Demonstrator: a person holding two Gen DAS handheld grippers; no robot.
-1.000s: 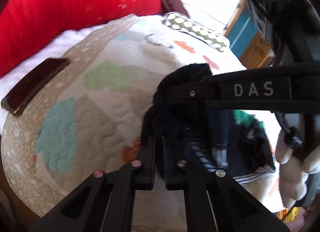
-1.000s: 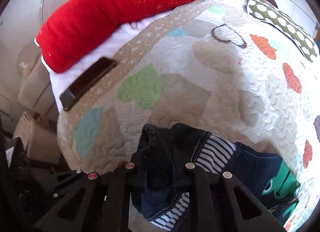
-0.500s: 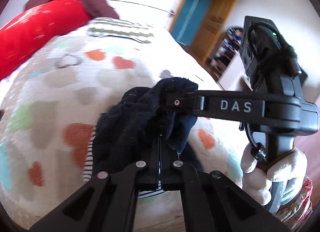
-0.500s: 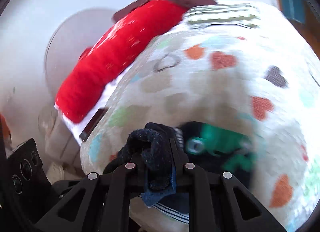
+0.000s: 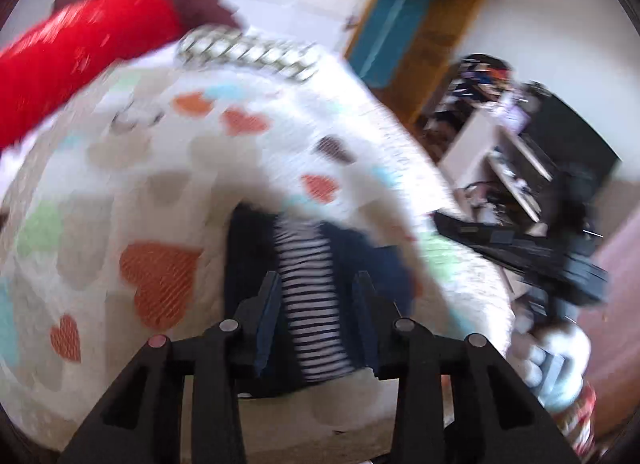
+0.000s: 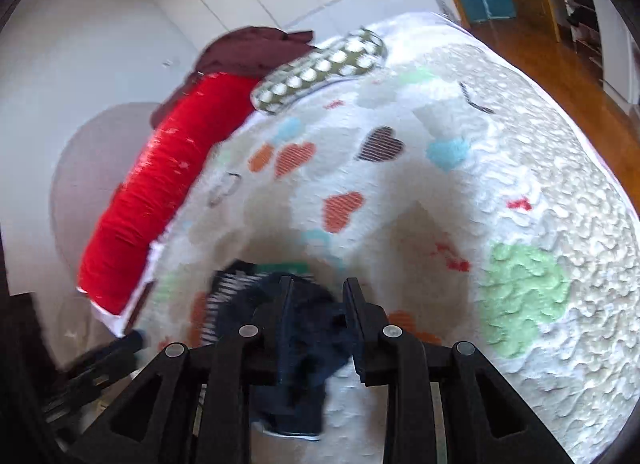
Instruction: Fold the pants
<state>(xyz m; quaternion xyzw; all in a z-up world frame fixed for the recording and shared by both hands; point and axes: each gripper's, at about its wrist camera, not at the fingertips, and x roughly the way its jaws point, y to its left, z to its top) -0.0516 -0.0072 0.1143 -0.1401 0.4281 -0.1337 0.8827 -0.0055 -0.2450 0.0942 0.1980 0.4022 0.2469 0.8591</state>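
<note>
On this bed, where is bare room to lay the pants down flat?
The wide quilt beyond the pants is bare, from the red bolster on the left to the bed's right edge. The far end is crowded: spotted pillow and maroon cloth.

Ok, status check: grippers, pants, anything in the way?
Left gripper open, right gripper open. Pants bunched on the quilt, dark cloth between both finger pairs. Red bolster far off.

A home bedroom: a heart-patterned quilt (image 6: pixel 460 192) is covering the bed across mid-frame, a red bolster (image 6: pixel 160 200) is lying at upper left, and a wooden-framed doorway (image 5: pixel 404 28) is showing at top.
</note>
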